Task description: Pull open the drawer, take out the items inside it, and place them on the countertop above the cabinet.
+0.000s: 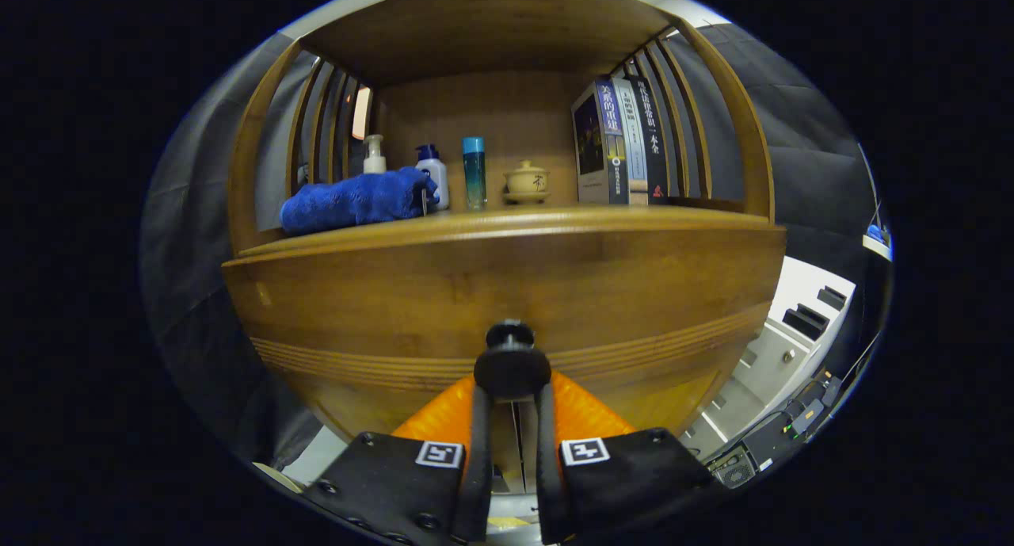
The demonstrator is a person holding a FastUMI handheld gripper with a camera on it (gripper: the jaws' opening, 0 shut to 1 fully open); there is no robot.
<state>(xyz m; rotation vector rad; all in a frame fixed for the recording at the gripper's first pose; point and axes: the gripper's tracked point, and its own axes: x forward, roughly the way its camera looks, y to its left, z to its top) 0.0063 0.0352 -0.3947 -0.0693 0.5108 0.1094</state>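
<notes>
Fingers [512, 419] reach forward along your line of sight, set close together and clenched on the drawer knob [512, 365], one finger pressing on each side of its stem. You see the round knob head just past the fingertips, with a smaller disc behind it where it meets the drawer front [507, 292].

Drawer front: a broad wooden panel directly ahead of your fingers, with a band of fine horizontal grooves running across it at knob height. Whether the drawer is pulled out at all cannot be told from here, and its contents are hidden.

Desk [507, 223]: the wooden top edge just above the drawer front. On it, from your left: a folded blue towel [356, 201]; behind it a pump bottle [374, 154] with a pale top; beside that a white bottle [434, 177] with a dark blue pump; then a slim teal bottle [474, 173]; then a small lidded pot [526, 181] on a saucer; then a row of upright books [622, 142] against the right side.

Shelf frame [507, 23]: a wooden roof and back panel enclose the desk, with vertical slats at either side.

Beyond the cabinet on your right, a pale floor [792, 332] with dark equipment and cables.
</notes>
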